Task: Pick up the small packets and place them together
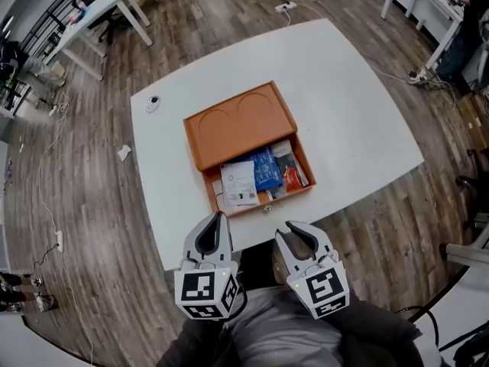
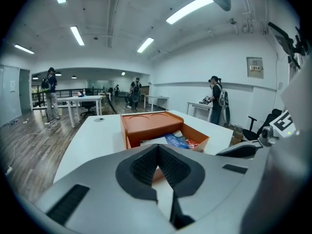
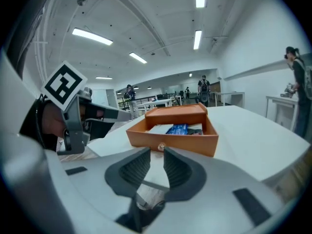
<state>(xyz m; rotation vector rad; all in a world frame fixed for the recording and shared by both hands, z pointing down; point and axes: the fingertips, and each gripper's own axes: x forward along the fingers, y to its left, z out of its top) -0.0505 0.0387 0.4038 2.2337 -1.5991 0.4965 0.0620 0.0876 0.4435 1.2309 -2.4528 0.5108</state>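
Observation:
An orange box (image 1: 238, 125) stands mid-table with its drawer (image 1: 263, 202) pulled out toward me. Inside lie a white packet (image 1: 239, 182), a blue packet (image 1: 266, 168) and a red packet (image 1: 293, 178). Both grippers hover off the table's near edge, short of the drawer. The left gripper (image 1: 221, 216) has its tips together and holds nothing; in its own view the left gripper (image 2: 157, 146) points at the box (image 2: 148, 123). The right gripper (image 1: 286, 226) shows a narrow gap between its pads with nothing in it. Beyond the right gripper (image 3: 157, 151) the drawer front (image 3: 180, 141) and blue packet (image 3: 177, 128) show.
The white table (image 1: 359, 121) carries a small round object (image 1: 153, 102) near its far left corner. A scrap of paper (image 1: 124, 152) and a power strip (image 1: 286, 7) lie on the wood floor. Other desks and several people stand farther off.

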